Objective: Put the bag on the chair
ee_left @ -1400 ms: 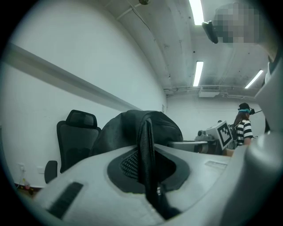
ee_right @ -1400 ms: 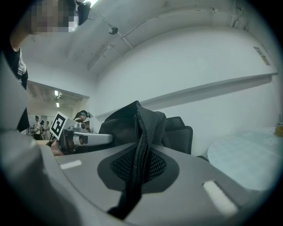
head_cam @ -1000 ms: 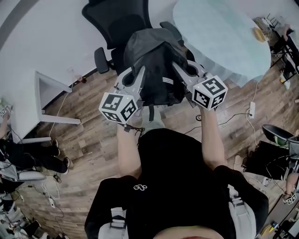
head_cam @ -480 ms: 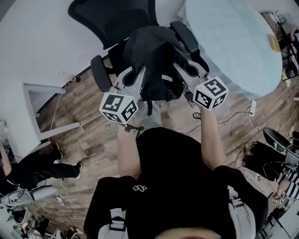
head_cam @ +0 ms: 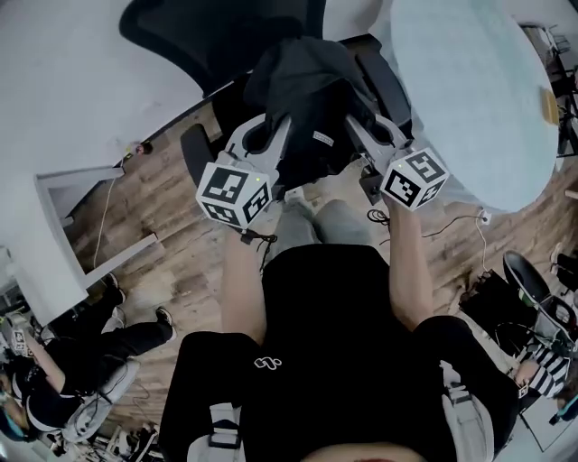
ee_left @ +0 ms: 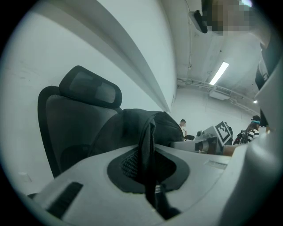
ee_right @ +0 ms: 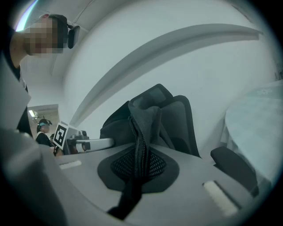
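Black bag held between left hand-held gripper and right hand-held gripper; both clamp its fabric.

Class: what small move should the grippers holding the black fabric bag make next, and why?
Probably lower both: the left gripper and right gripper are shut on the black fabric bag, which hangs before the black office chair, seemingly above its seat.
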